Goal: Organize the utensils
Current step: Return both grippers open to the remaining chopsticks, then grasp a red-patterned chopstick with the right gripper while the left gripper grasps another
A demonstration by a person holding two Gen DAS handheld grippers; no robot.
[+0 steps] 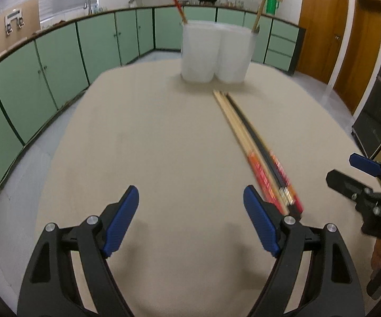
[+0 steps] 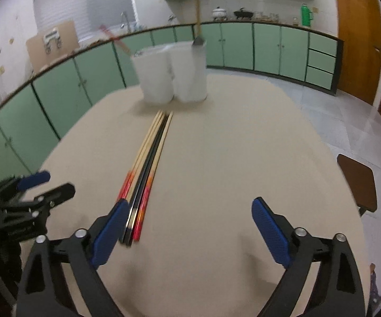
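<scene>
Several chopsticks (image 1: 251, 142), wooden, black and red-ended, lie side by side in a bundle on the beige table (image 1: 164, 145); they also show in the right wrist view (image 2: 148, 163). Two white holder cups (image 1: 215, 52) stand at the far side, one holding a red-ended chopstick (image 1: 175, 1), the other a wooden utensil (image 1: 260, 10). My left gripper (image 1: 190, 224) is open and empty, left of the bundle's near end. My right gripper (image 2: 190, 232) is open and empty, right of the bundle; it also shows at the left wrist view's right edge (image 1: 354, 174).
Green cabinets (image 1: 58, 60) under a counter run round the room behind the table. Wooden doors (image 1: 343, 42) stand at the right. A brown stool (image 2: 359, 182) sits beside the table's right edge. The left gripper shows in the right wrist view (image 2: 31, 190).
</scene>
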